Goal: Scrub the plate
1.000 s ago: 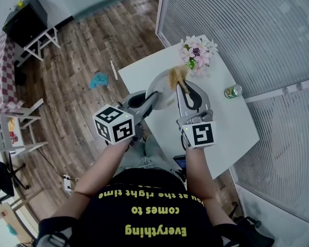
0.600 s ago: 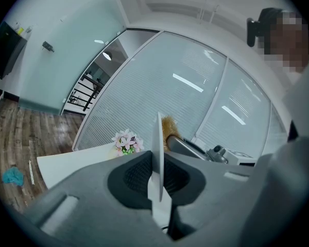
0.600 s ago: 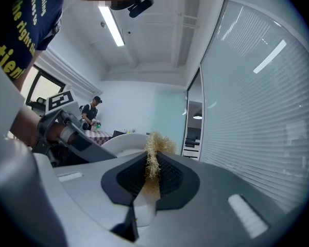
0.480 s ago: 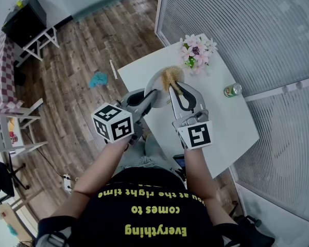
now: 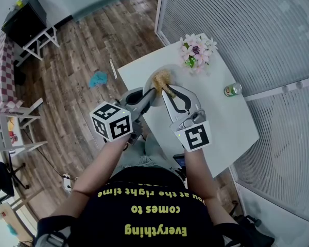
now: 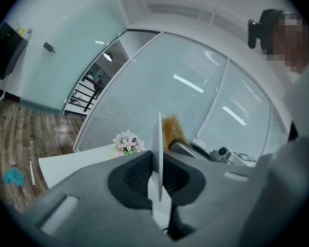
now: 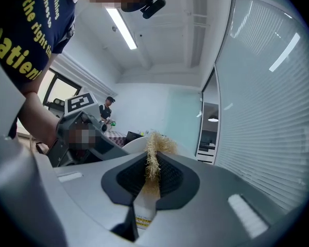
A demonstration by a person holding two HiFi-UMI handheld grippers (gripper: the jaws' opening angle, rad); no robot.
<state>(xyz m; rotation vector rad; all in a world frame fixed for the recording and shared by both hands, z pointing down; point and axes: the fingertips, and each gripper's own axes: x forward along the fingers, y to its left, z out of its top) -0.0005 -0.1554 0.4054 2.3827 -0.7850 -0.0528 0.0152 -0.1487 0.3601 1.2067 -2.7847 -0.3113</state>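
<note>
The person stands at a white table (image 5: pixel 224 125) with a tool in each hand. The left gripper (image 6: pixel 157 180) has its jaws drawn narrow on the rim of a round white plate (image 6: pixel 157 138). The plate stands on edge, running straight up out from between the dark ribbed pads (image 6: pixel 136 176), its lower rim sunk down between them. The right gripper (image 7: pixel 152 176) is likewise nearly closed, pinching a tan, bristly fibre scrubber (image 7: pixel 154 149). The flat base of the scrubber sits deep between this gripper's pads (image 7: pixel 171 175) and its frayed tuft sticks out past the tips.

In the head view, the two grippers point toward each other above the table's near edge. The scrubber's tuft (image 5: pixel 161 79) lies against the face of the plate, just beyond the right fingertips and just right of the left ones. From the right gripper's side, the plate's pale curve (image 7: pixel 135 144) shows directly behind the tuft.

Farther out from both sets of fingers, a bunch of pink and white flowers (image 5: pixel 197 50) stands on the table. A green drink can (image 5: pixel 232 90) lies well off to the right of the right gripper.
</note>
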